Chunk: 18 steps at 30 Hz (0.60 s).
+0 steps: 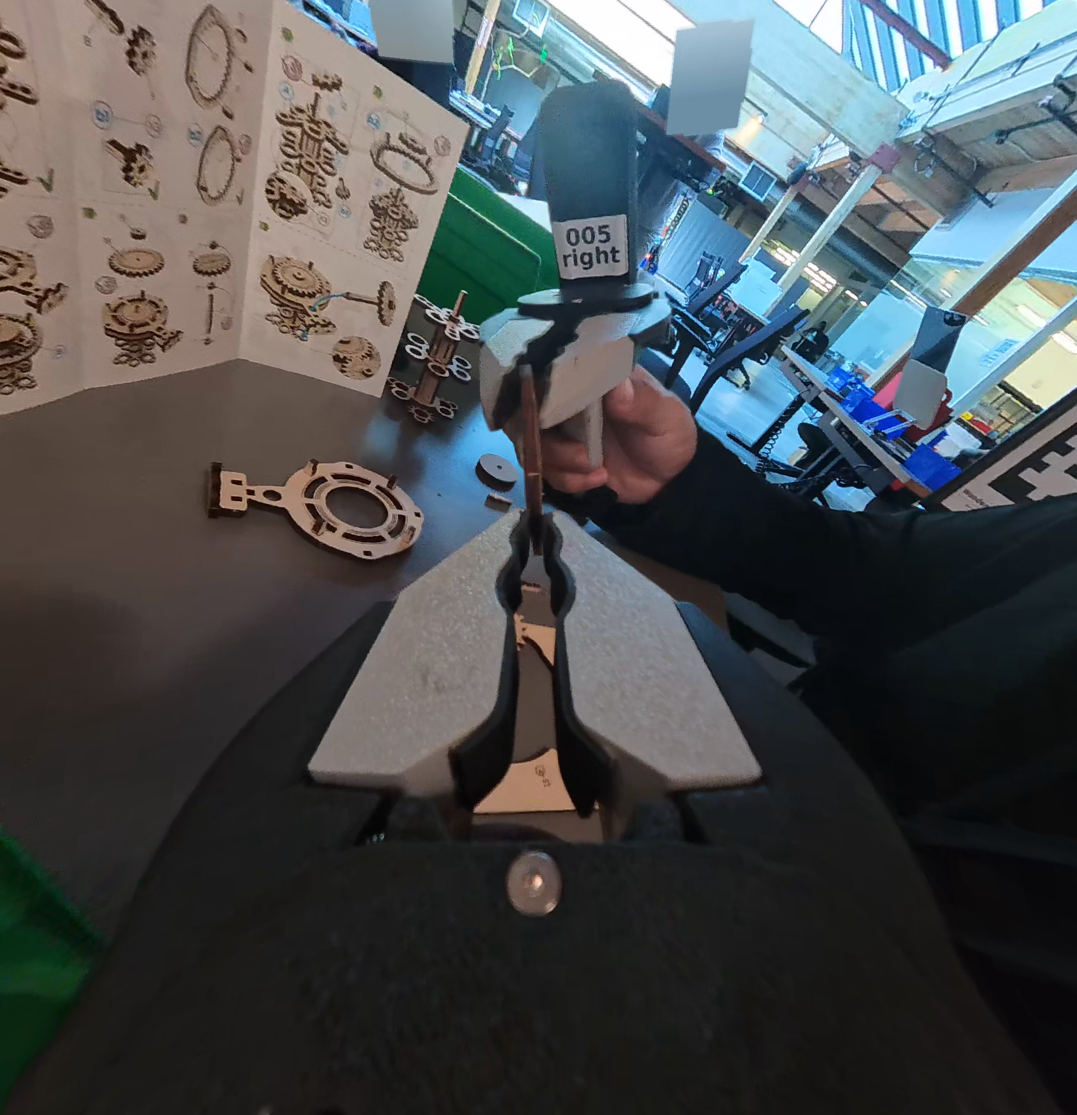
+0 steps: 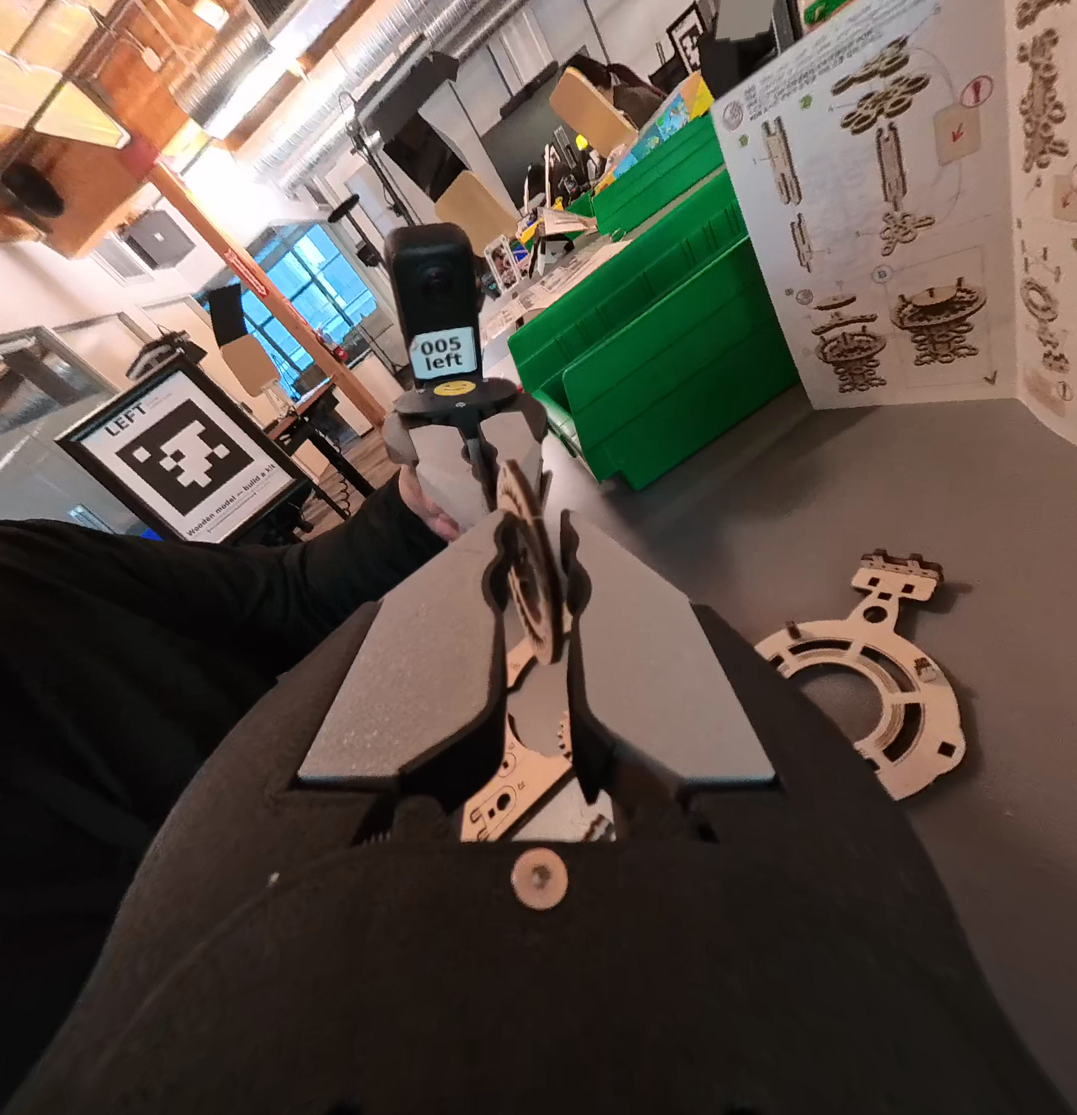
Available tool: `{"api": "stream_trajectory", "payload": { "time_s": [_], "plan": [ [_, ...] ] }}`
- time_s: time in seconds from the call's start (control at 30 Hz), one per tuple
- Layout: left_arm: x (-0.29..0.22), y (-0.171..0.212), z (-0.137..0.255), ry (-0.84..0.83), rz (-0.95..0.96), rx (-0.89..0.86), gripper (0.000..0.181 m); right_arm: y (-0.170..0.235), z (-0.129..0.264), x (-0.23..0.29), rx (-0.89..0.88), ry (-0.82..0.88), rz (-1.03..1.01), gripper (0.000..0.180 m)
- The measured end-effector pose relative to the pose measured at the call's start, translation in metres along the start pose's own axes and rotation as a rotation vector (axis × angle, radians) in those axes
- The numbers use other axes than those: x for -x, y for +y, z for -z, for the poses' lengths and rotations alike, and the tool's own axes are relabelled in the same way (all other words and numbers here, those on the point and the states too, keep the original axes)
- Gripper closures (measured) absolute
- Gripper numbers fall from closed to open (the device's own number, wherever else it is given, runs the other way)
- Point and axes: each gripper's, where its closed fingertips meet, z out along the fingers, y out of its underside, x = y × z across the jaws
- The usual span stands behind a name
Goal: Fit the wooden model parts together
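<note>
The left gripper (image 1: pixel 535 539) and right gripper (image 2: pixel 533 579) both pinched one thin wooden disc (image 2: pixel 531 594) edge-on above the table (image 1: pixel 132 603). It looked light, stiff and brittle, best held by its rim. The ring plate (image 1: pixel 343 513) lay flat beyond, untouched. Farther off, the green bins' (image 2: pixel 657 362) contents were hidden.

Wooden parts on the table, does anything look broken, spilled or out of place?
Nothing stands out. The ring-shaped plate lies flat and whole on the table, the flower-tiered assembly stands upright by the instruction sheet, and both grippers pinch one thin wooden disc edge-on between them.
</note>
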Motion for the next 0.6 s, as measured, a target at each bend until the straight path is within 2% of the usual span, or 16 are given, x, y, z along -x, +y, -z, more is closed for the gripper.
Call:
{"api": "stream_trajectory", "payload": {
  "time_s": [0.2,0.37,0.6],
  "plan": [
    [-0.001,-0.002,0.002,-0.001,-0.026,-0.008,0.181,0.001,-0.001,0.004,0.013,-0.007,0.032,0.174],
    [0.003,0.009,-0.003,-0.054,-0.078,0.059,0.180,0.007,-0.001,-0.002,0.064,0.089,0.110,0.177],
    [0.005,0.005,-0.003,-0.060,-0.068,0.033,0.180,0.005,-0.001,-0.004,0.058,0.143,0.173,0.176]
  ]
}}
